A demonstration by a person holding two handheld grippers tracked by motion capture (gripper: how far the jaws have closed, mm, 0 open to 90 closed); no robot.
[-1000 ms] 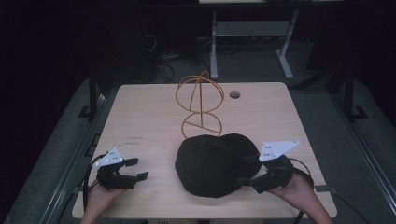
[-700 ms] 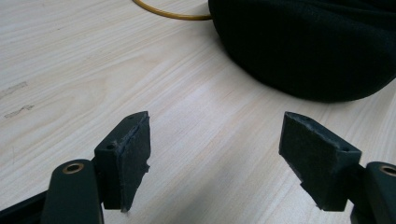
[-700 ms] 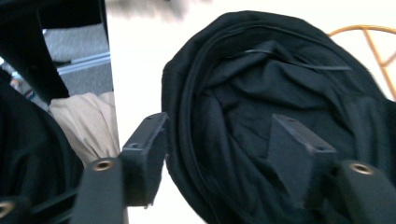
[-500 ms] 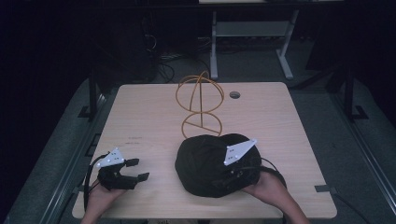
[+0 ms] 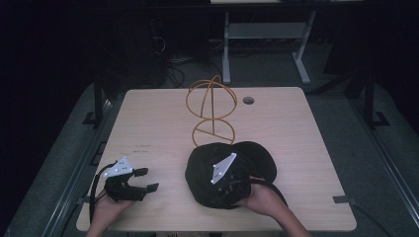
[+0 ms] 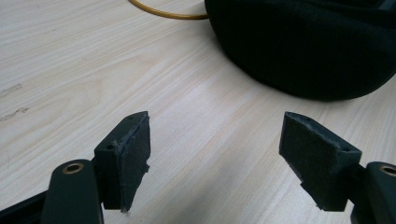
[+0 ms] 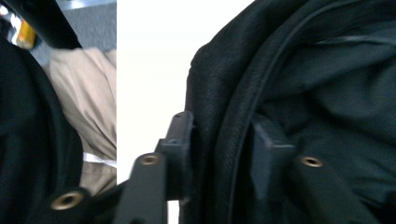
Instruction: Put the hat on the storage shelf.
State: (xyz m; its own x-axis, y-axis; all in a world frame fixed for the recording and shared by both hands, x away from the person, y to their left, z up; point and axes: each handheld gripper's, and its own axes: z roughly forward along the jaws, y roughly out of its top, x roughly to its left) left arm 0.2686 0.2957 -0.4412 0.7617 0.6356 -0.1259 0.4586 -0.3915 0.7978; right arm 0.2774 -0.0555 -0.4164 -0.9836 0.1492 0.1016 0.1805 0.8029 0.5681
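A black cap [image 5: 257, 153] lies on the wooden table [image 5: 148, 118], just in front of a yellow wire stand [image 5: 212, 106]. My right gripper [image 5: 228, 190] sits over the cap's near side. In the right gripper view its jaws have just been closing, and the right gripper [image 7: 224, 135] now pinches the cap's [image 7: 327, 84] seamed rim between its pads. My left gripper [image 5: 148, 179] rests at the table's front left, away from the cap. In the left gripper view the left gripper [image 6: 215, 140] stands open over bare wood, with the cap [image 6: 303, 42] ahead to its right.
The stand's base ring [image 6: 163, 11] touches the cap's far edge. A round cable hole [image 5: 248, 100] sits near the table's back edge. A grey tape patch [image 5: 343, 200] marks the front right corner. Another desk's frame [image 5: 267, 34] stands beyond on the floor.
My right gripper has moved left from the cap's right side onto the cap, sinking a little, and its jaws have closed around the rim. The left gripper has stayed put.
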